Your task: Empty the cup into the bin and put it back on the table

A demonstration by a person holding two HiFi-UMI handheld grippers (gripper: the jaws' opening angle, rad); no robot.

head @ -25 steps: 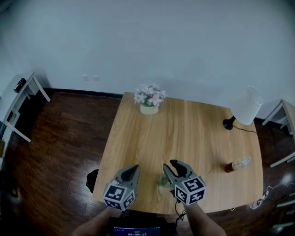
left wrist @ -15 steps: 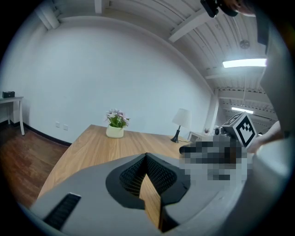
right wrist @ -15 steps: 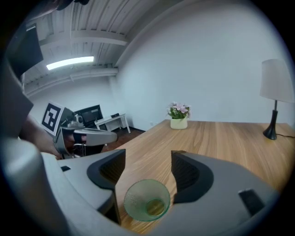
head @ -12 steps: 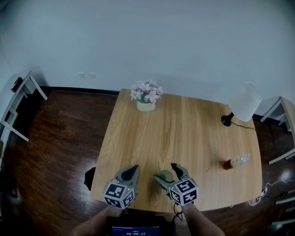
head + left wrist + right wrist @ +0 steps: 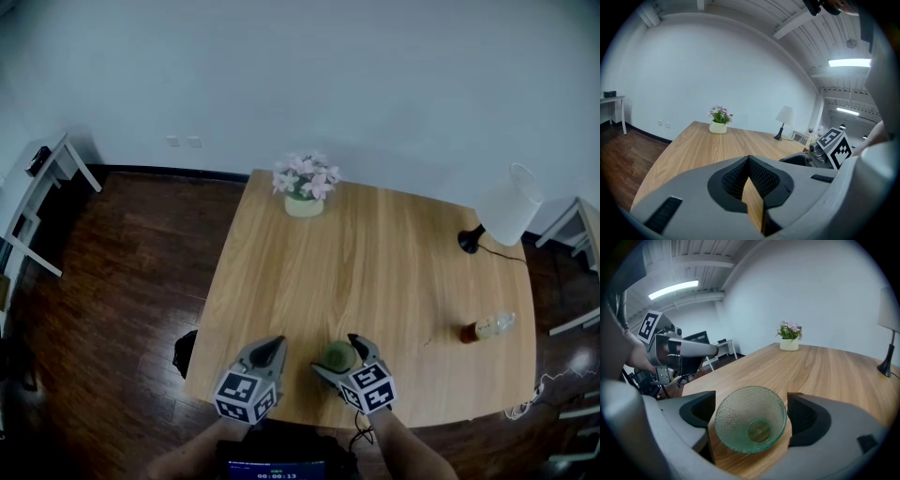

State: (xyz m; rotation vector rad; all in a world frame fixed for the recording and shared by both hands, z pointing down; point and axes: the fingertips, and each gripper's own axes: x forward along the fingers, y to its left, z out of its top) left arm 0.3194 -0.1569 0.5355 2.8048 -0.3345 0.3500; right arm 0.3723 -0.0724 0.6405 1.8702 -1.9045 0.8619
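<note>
The right gripper view showed your right gripper (image 5: 752, 416) with its jaws wide apart, just after they had been opening. The green glass cup (image 5: 751, 420) stood upright between them on the wooden table (image 5: 375, 253), near its front edge, and no pad touched it yet. I could see nothing inside the cup. I judged that you were about to take hold of it, so it was best to keep the cup centred, bring the pads to the middle of its wall and close gently, because dimpled glass may slip or tip. Your left gripper (image 5: 750, 161) was closed on nothing, just to the left. Farther on the table were a flower pot (image 5: 304, 192), a white lamp (image 5: 506, 216) and a lying bottle (image 5: 486, 329), all well apart from the cup. On the dark wood floor (image 5: 122, 281), a dark object (image 5: 185, 356) just beside the table's left edge was perhaps the bin; I could not tell.
</note>
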